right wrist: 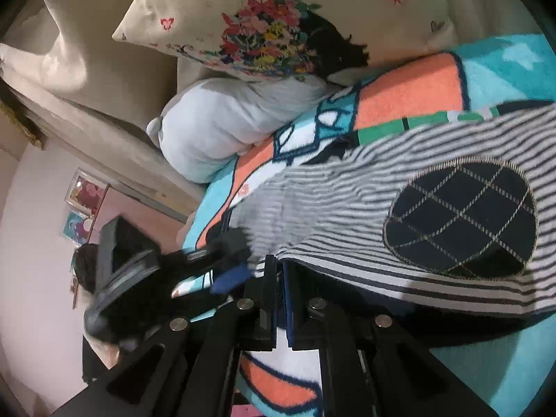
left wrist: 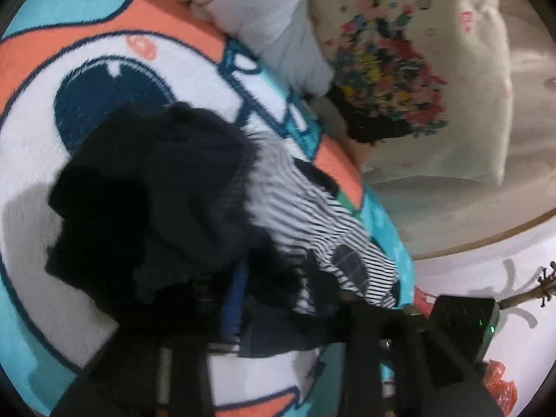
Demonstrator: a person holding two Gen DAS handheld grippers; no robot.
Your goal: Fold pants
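Observation:
The pants (right wrist: 347,201) are grey-and-navy striped with a round navy quilted knee patch (right wrist: 462,219). They hang stretched over a cartoon-print blanket (right wrist: 410,90). My right gripper (right wrist: 280,271) is shut on the pants' edge. In the left wrist view the striped pants (left wrist: 312,215) hang bunched with a dark navy part (left wrist: 149,201) in front. My left gripper (left wrist: 243,299) is shut on the pants; its blue pads are mostly hidden by fabric. The left gripper also shows in the right wrist view (right wrist: 222,260), just left of the right one.
The blanket (left wrist: 104,52) covers a bed. A floral-print pillow (left wrist: 417,69) and a white pillow (left wrist: 264,10) lie at its head, also in the right wrist view (right wrist: 264,31). A beige headboard (right wrist: 87,69) and pink wall (right wrist: 34,243) stand beyond.

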